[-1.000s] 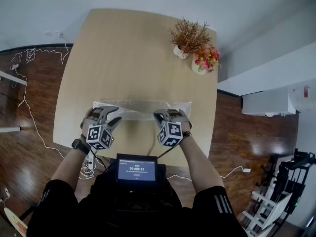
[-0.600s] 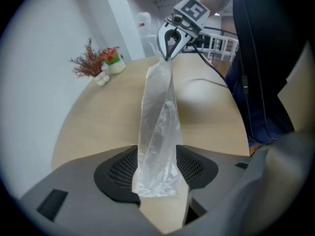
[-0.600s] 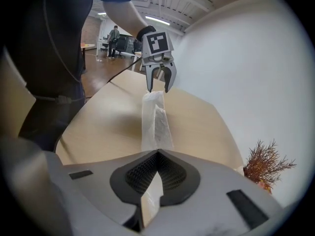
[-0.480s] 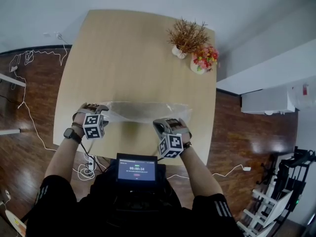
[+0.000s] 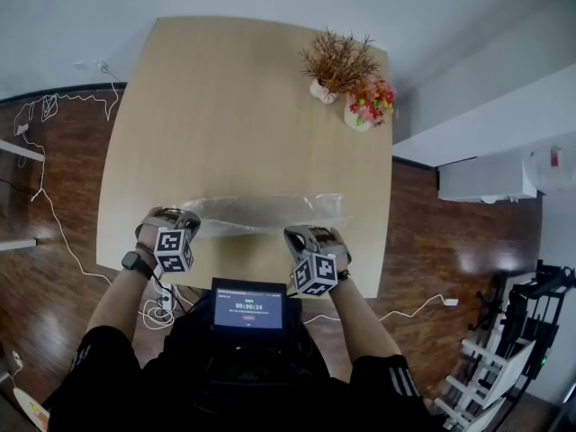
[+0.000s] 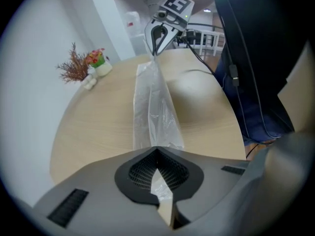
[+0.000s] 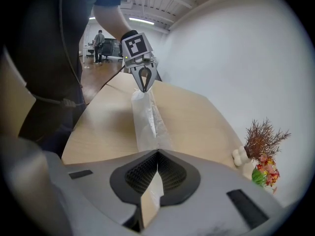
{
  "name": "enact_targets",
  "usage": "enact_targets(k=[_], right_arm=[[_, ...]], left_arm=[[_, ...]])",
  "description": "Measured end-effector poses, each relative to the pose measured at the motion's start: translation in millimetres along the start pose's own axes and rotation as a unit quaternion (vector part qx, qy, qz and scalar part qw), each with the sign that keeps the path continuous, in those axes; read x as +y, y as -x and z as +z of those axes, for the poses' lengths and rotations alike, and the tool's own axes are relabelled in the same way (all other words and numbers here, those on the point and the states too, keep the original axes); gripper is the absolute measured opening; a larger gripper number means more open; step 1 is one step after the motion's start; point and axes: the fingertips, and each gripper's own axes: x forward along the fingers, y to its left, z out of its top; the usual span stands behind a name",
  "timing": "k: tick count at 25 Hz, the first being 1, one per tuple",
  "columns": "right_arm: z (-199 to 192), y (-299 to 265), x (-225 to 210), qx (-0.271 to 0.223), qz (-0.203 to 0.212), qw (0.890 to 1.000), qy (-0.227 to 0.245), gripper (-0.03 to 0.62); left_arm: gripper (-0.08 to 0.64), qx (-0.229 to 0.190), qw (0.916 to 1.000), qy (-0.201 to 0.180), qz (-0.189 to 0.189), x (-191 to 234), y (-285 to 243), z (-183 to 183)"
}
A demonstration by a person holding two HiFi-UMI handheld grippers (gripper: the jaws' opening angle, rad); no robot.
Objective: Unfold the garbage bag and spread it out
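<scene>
A clear plastic garbage bag (image 5: pixel 265 212) hangs as a long folded strip stretched between both grippers, low over the near part of the wooden table (image 5: pixel 243 106). My left gripper (image 5: pixel 183 220) is shut on the bag's left end; in the left gripper view the film (image 6: pixel 153 109) runs out of the closed jaws (image 6: pixel 157 154) toward the right gripper (image 6: pixel 156 42). My right gripper (image 5: pixel 306 235) is shut on the right end. In the right gripper view the bag (image 7: pixel 145 122) leads from its jaws (image 7: pixel 157 156) to the left gripper (image 7: pixel 143 80).
A vase of dried brown twigs (image 5: pixel 335 66) and a pot of red flowers (image 5: pixel 369 106) stand at the table's far right corner. A small screen (image 5: pixel 249 307) sits at the person's chest. Cables (image 5: pixel 45 178) lie on the wood floor to the left.
The left gripper swung out to the left and closed on the bag's left end. The strip is now pulled longer between the grippers. The right gripper drew slightly toward the person.
</scene>
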Motion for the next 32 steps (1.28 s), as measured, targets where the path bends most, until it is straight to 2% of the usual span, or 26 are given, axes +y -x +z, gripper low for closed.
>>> enact_targets(k=[4,6,10,12,14,15,17,18,19,21,23,24,26,29,32], right_arm=[[-1.0,9.0,-7.1,-0.009,-0.021,1.0,-0.013,0.021],[1.3,12.4,-12.9,-0.009,-0.038,0.999,-0.006,0.021],[6.8,18.0,-22.0,-0.002,-0.074,0.997,0.027,0.021],[8.9,19.3,-19.8,-0.002,-0.084,0.996,0.042,0.02],[9.9,19.6,-13.4,0.0,-0.092,0.994,0.064,0.02],[9.6,19.2,-9.2,0.001,-0.095,0.992,0.077,0.02],[7.8,15.9,3.1,0.007,-0.091,0.991,0.101,0.02],[6.2,13.4,10.7,0.01,-0.081,0.991,0.109,0.02],[4.6,10.7,17.9,0.012,-0.072,0.991,0.113,0.02],[1.5,5.9,29.3,0.014,-0.058,0.991,0.117,0.02],[-0.7,2.4,36.3,0.015,-0.052,0.992,0.117,0.02],[-0.9,1.2,38.4,0.015,-0.051,0.992,0.116,0.02],[-0.1,-0.8,41.3,0.014,-0.05,0.992,0.114,0.02],[-1.8,-4.9,47.8,0.019,-0.043,0.992,0.116,0.02],[-1.4,-7.4,49.1,0.021,-0.042,0.993,0.111,0.02]], left_arm=[[0.0,-0.015,0.9981,0.012,0.059,25.0,13.0,8.4],[0.0,-0.017,0.995,0.002,0.098,42.3,21.5,11.7],[0.0,-0.011,0.9833,-0.067,0.169,64.3,39.8,20.7],[0.0,-0.012,0.979,-0.104,0.175,59.5,44.3,24.3],[0.002,-0.011,0.9839,-0.112,0.139,42.8,43.1,23.2],[0.005,-0.014,0.9884,-0.099,0.114,33.9,42.3,22.5],[0.079,-0.041,0.9956,-0.038,0.076,26.1,48.5,28.1],[0.089,-0.064,0.9958,0.004,0.066,29.4,56.6,34.1],[0.089,-0.089,0.9931,0.049,0.059,36.7,66.1,40.8],[0.089,-0.131,0.9816,0.129,0.05,58.8,84.1,54.4],[0.084,-0.151,0.9711,0.183,0.026,77.3,88.6,69.4],[0.067,-0.15,0.9695,0.194,0.002,80.7,82.0,77.0],[0.063,-0.118,0.9741,0.184,-0.059,73.5,52.0,88.0],[0.063,-0.047,0.9802,0.134,-0.138,45.3,-12.9,91.5],[0.063,-0.021,0.9782,0.117,-0.17,29.5,-60.0,95.0]])
